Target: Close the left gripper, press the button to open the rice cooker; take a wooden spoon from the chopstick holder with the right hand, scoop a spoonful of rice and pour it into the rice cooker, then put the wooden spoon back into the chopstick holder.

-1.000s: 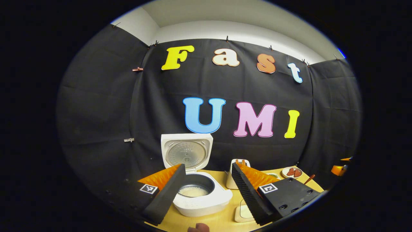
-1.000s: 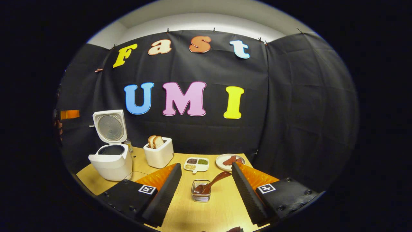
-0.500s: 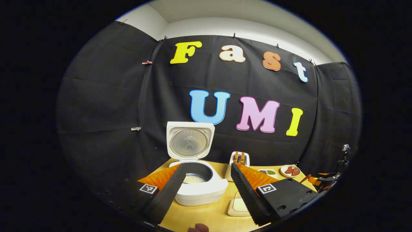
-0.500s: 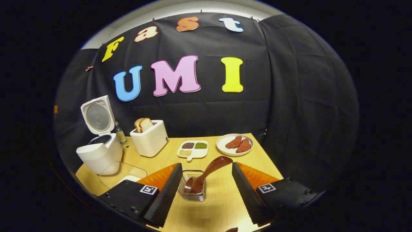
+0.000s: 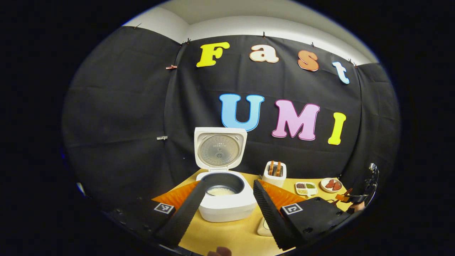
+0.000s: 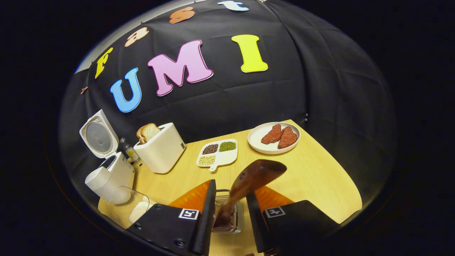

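Rice cooker (image 5: 226,199) is sitting at the tabletop's (image 6: 312,170) left end, lid standing open, rice showing in the pot; left tongs (image 5: 224,209) are hanging spread wide just in front of it, gripping nothing, so the button step looks done. Next along, a clear container of rice (image 6: 132,206) is lying near the cooker's base. Right tongs (image 6: 228,213) are straddling the wooden spoon (image 6: 245,185), which is leaning in the wire chopstick holder (image 6: 227,215); fingers are narrowed around the handle, but can't tell if both are pressing yet. Risks: handle is slanted and rounded, so an off-centre squeeze is likely twisting it or popping it out; a light holder is probably lifting or tipping with the spoon if pulled at an angle.
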Demonstrator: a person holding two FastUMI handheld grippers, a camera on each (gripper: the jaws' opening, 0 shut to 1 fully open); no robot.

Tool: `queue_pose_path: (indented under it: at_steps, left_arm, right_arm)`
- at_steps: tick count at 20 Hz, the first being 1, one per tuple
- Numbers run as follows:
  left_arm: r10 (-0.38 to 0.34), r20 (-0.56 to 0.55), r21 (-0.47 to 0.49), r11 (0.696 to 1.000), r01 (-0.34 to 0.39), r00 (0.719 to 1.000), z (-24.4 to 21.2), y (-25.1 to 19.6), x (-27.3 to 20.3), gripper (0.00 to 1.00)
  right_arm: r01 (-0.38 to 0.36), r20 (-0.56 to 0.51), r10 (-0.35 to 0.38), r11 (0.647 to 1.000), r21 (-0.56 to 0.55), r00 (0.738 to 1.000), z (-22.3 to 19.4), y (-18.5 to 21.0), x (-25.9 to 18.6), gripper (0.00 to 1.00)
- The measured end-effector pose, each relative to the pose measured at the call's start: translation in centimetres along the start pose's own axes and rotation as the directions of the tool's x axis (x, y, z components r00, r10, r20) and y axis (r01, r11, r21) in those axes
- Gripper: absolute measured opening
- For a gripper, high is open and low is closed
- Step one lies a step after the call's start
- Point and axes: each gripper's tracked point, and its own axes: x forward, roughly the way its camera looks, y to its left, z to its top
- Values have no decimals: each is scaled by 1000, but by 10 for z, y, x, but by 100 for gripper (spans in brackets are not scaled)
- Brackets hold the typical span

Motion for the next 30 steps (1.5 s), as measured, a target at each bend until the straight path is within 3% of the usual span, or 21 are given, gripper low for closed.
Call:
queue_pose_path:
  at_steps: [3, 5, 7, 8, 9, 10, 13, 17, 21, 24, 27, 30]
  left_arm:
    - [15, -10, 53, 998, -14, 1000, -7, 3, -2, 94]
    - [17, -12, 54, 998, -17, 1000, -6, 4, -3, 95]
    - [24, -12, 50, 998, -23, 1000, -7, 9, -3, 94]
    - [28, -9, 49, 998, -28, 1000, -6, 12, -4, 94]
    - [34, -6, 48, 998, -34, 999, -4, 16, -5, 95]
    - [35, -2, 49, 998, -35, 999, -3, 19, -7, 95]
    - [28, 6, 46, 999, -29, 1000, -3, 23, -10, 94]
    - [7, 10, 23, 1000, -7, 1000, -5, 33, -13, 95]
    - [-13, 36, 42, 999, 12, 999, 1, 42, -15, 94]
    - [-27, 48, 39, 999, 25, 998, 2, 48, -17, 95]
    - [-42, 46, 45, 998, 40, 998, 0, 56, -17, 95]
    - [-44, 47, 68, 997, 41, 998, -2, 67, -17, 94]
  right_arm:
    - [-15, 4, 15, 999, -35, 1000, -9, 17, 1, 52]
    - [9, -41, -12, 997, -79, 999, -27, 15, 6, 33]
    - [16, -39, -18, 998, -64, 999, -29, 14, 3, 24]
    - [14, -29, -15, 998, -55, 999, -26, 12, 2, 30]
    - [13, -37, -14, 999, -43, 999, -28, 12, -1, 22]
    - [19, -37, -20, 999, -32, 999, -27, 12, 1, 24]
    - [51, -6, -51, 998, -37, 999, -9, 4, -8, 16]
    - [32, 64, -30, 999, -29, 997, 31, 16, -24, 16]
    - [-13, 148, 22, 998, -63, 989, 83, 57, -55, 16]
    - [-66, 180, 84, 992, -107, 980, 98, 103, -75, 16]
    - [-115, 169, 144, 979, -168, 975, 86, 156, -86, 16]
    - [-136, 105, 170, 951, -277, 980, 47, 198, -80, 16]
